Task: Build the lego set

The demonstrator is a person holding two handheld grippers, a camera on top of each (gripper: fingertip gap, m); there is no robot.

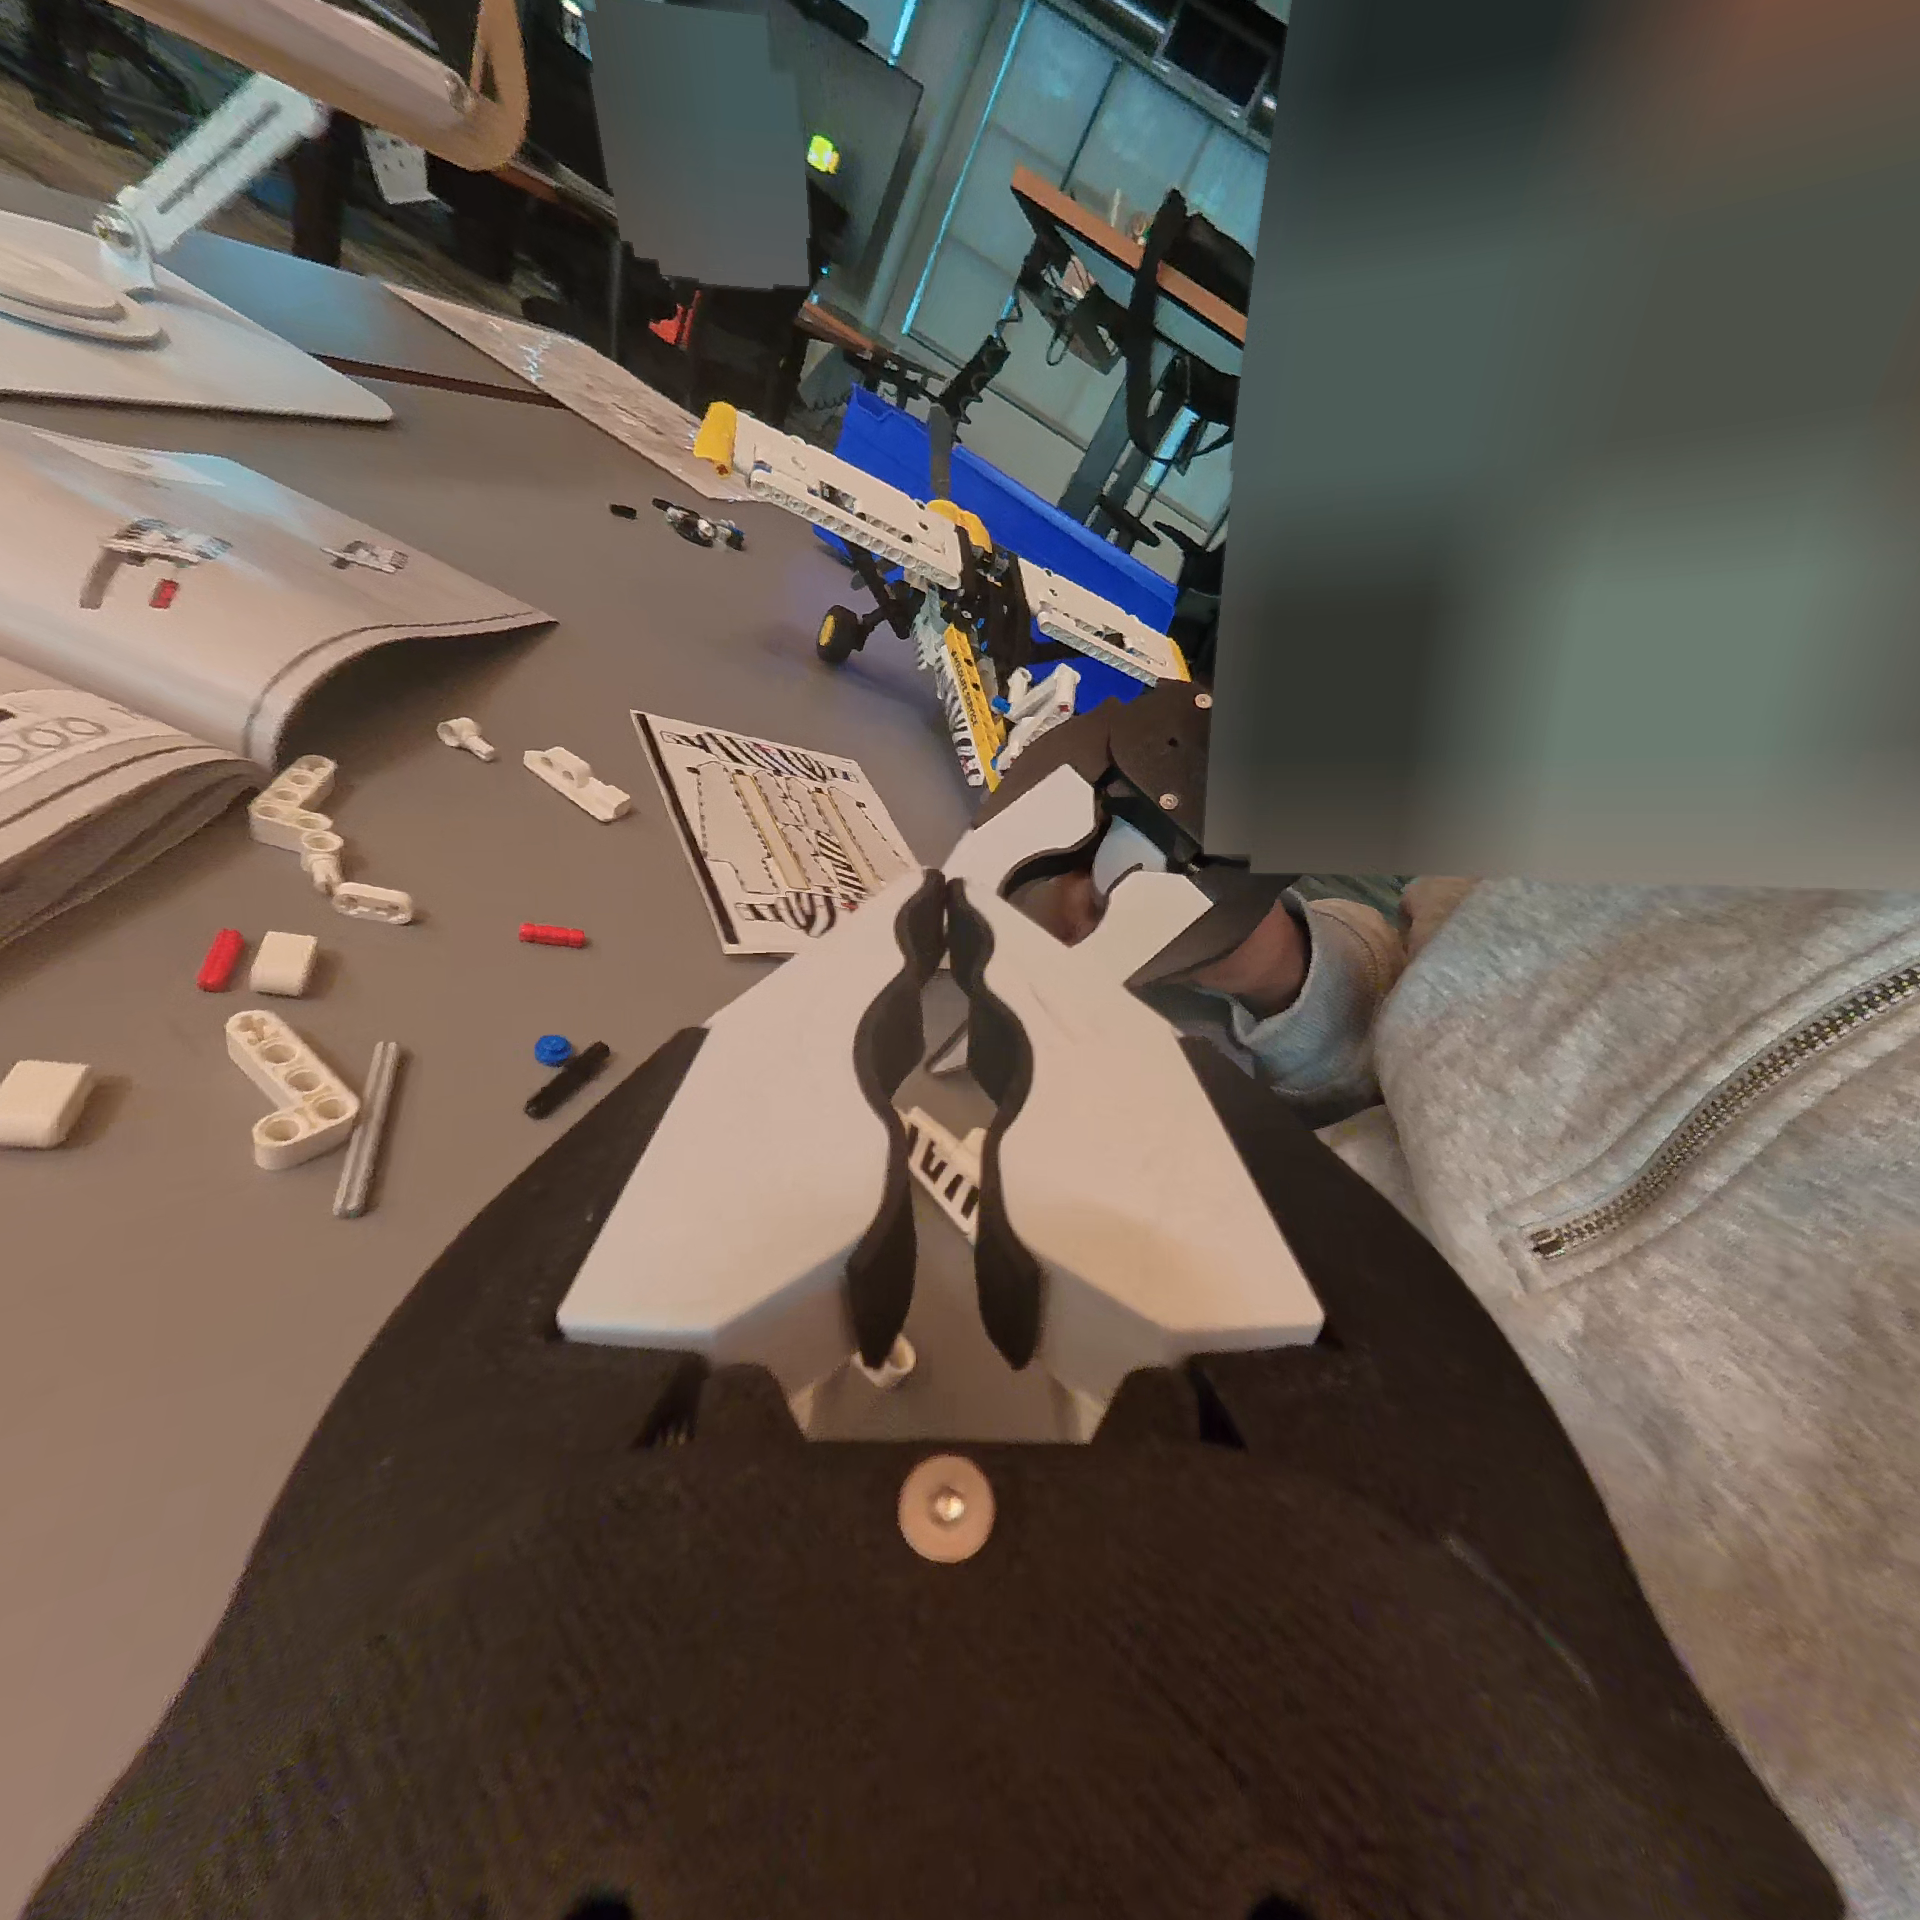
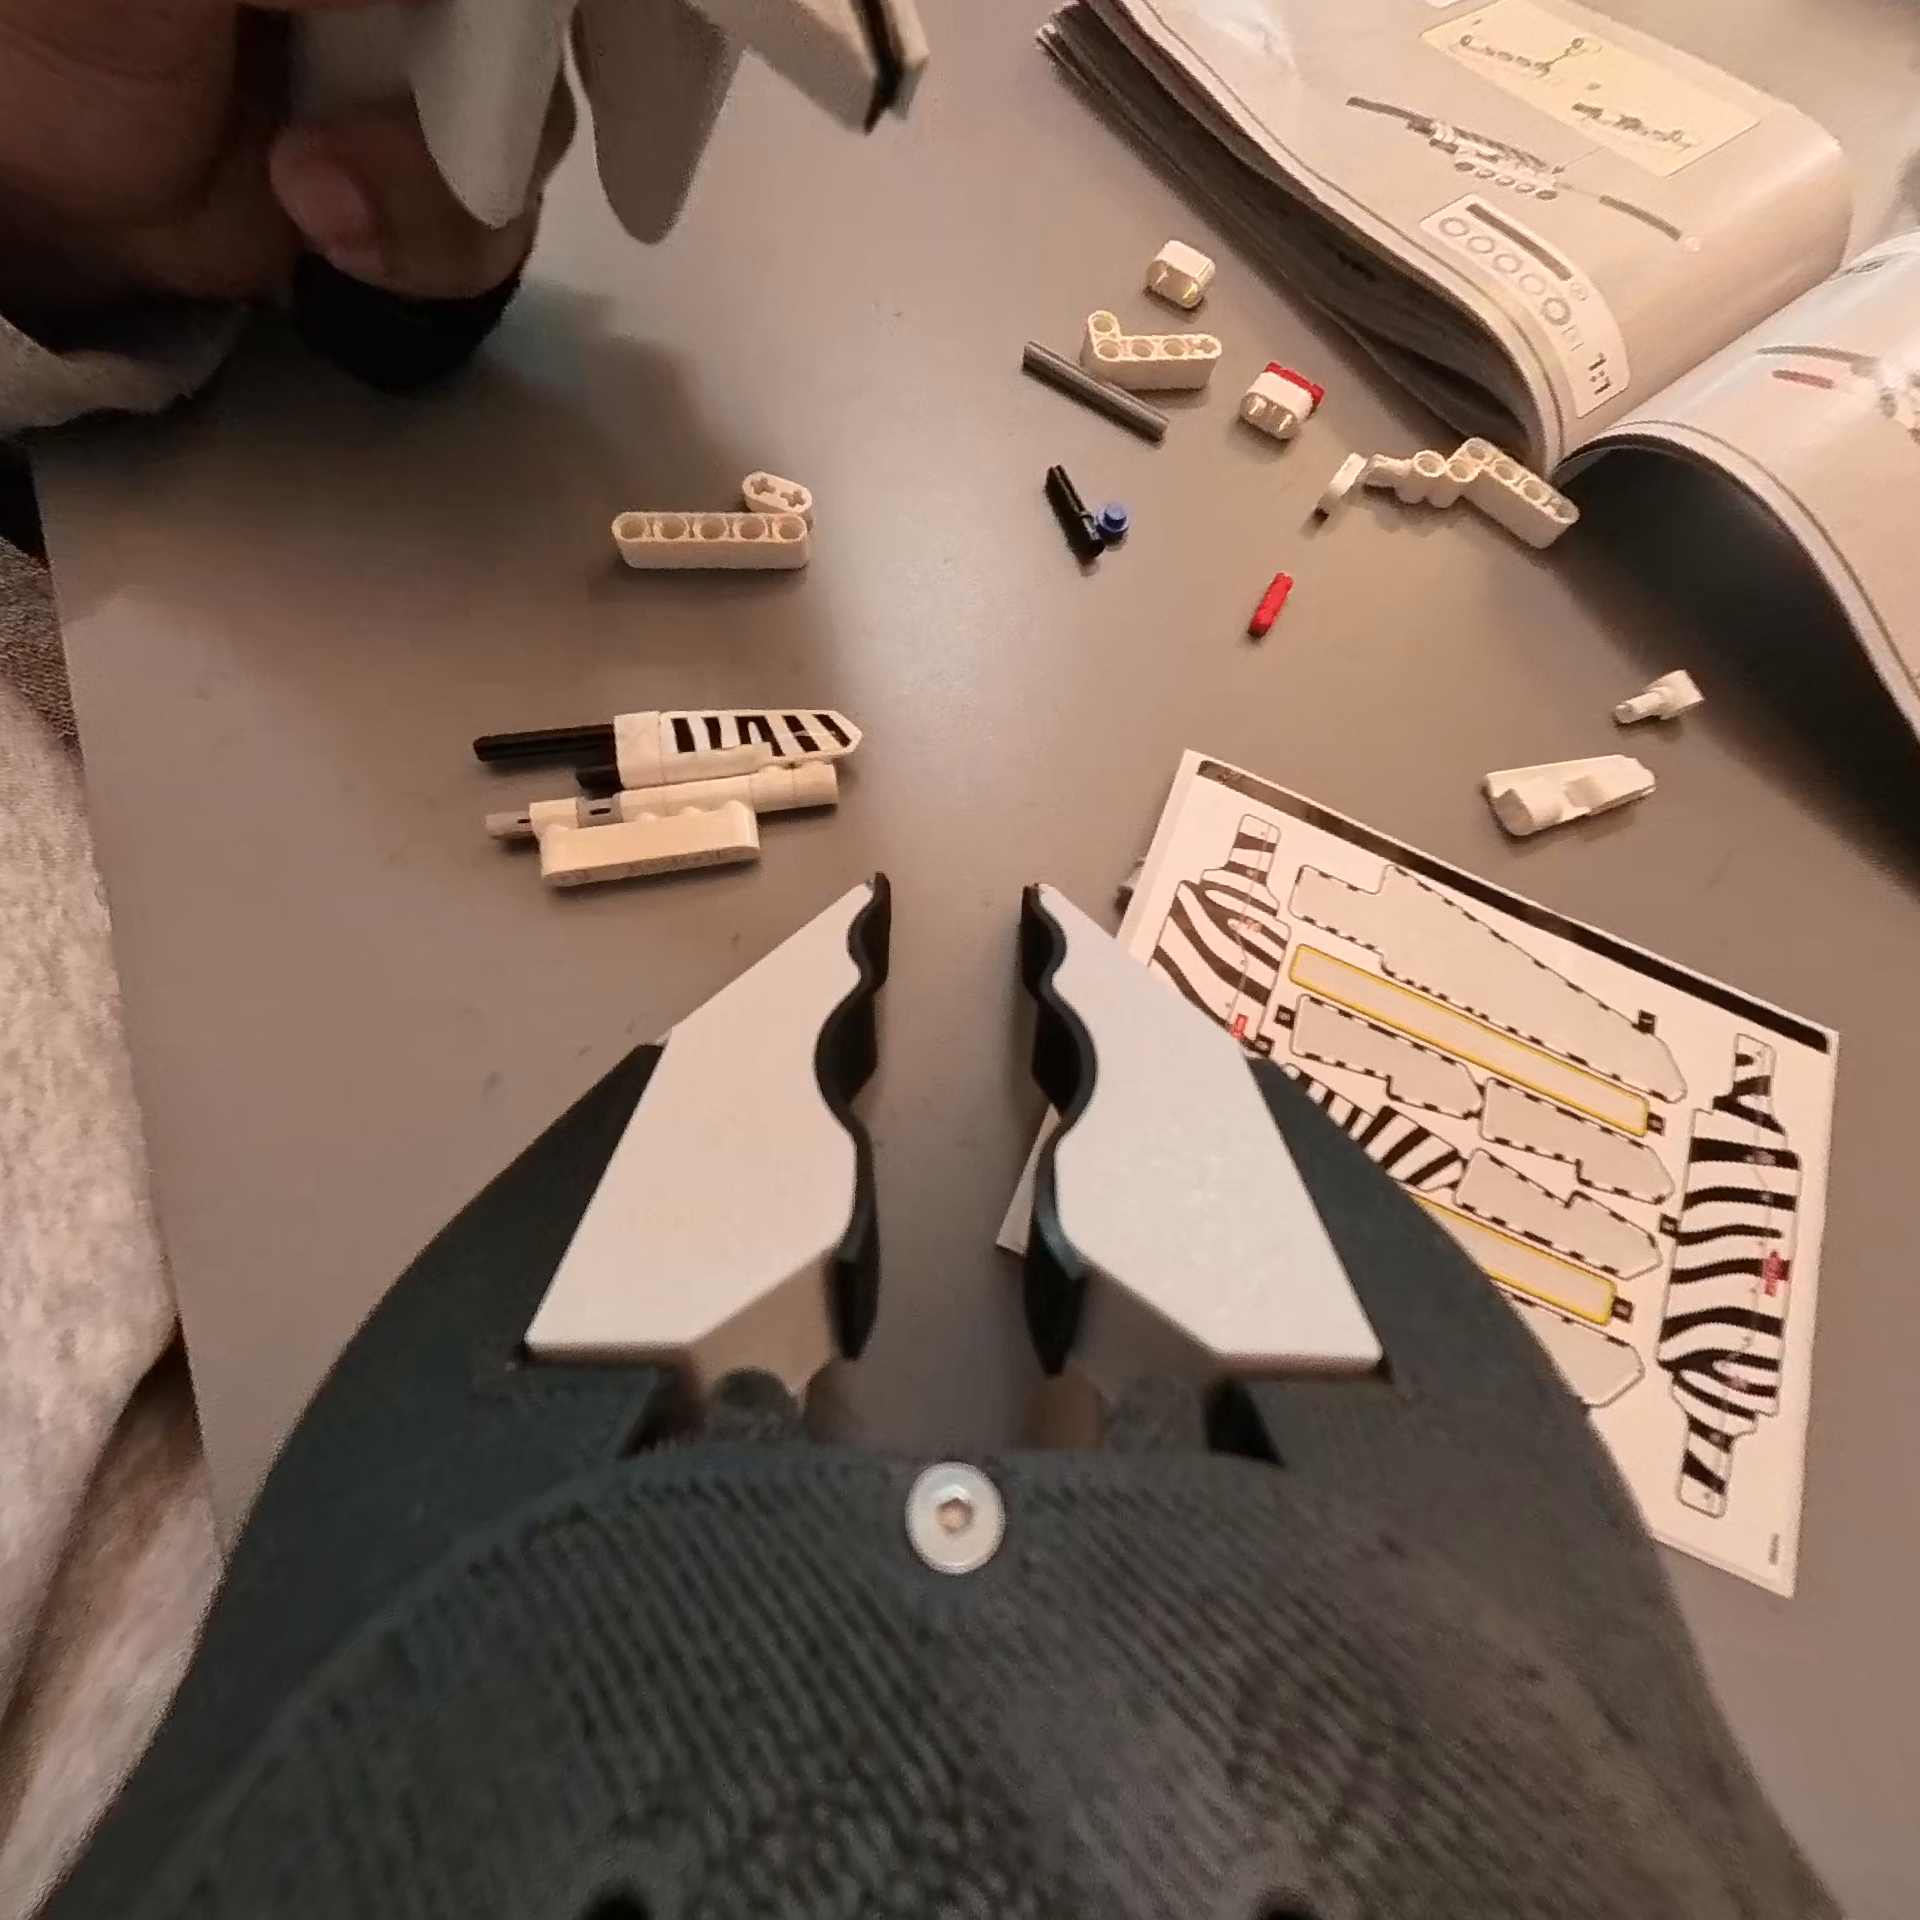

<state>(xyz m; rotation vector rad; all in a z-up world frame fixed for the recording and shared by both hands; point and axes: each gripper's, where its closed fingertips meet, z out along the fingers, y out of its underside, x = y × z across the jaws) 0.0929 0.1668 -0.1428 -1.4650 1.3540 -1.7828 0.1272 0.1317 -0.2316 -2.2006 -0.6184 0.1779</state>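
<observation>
A half-built white and yellow lego plane (image 1: 935, 561) stands at the far side of the grey table (image 2: 935, 644). A small white sub-assembly with a zebra-striped panel (image 2: 665, 790) lies on the table just ahead and left of my right gripper (image 2: 956, 904), which is open and empty above the table. My left gripper (image 1: 940, 894) is shut with its tips touching, and I see nothing held in it. It hovers over the striped sub-assembly (image 1: 940, 1164), which shows through the gap between its fingers. The left gripper also shows at the top of the right wrist view (image 2: 883, 83).
A zebra sticker sheet (image 2: 1455, 1122) lies right of my right gripper. An open instruction booklet (image 2: 1507, 208) lies beyond it. Loose white beams (image 2: 717, 535), a grey axle (image 2: 1091, 390), and red (image 2: 1270, 603), black and blue pins are scattered between. A blue bin (image 1: 1039, 520) stands behind the plane. There is about 10 cm between the tips of the two grippers. Left tips and right tips are each some 12 cm from the grey axle (image 2: 1091, 390). Seen from the left wrist view (image 1: 394, 1117) as well.
</observation>
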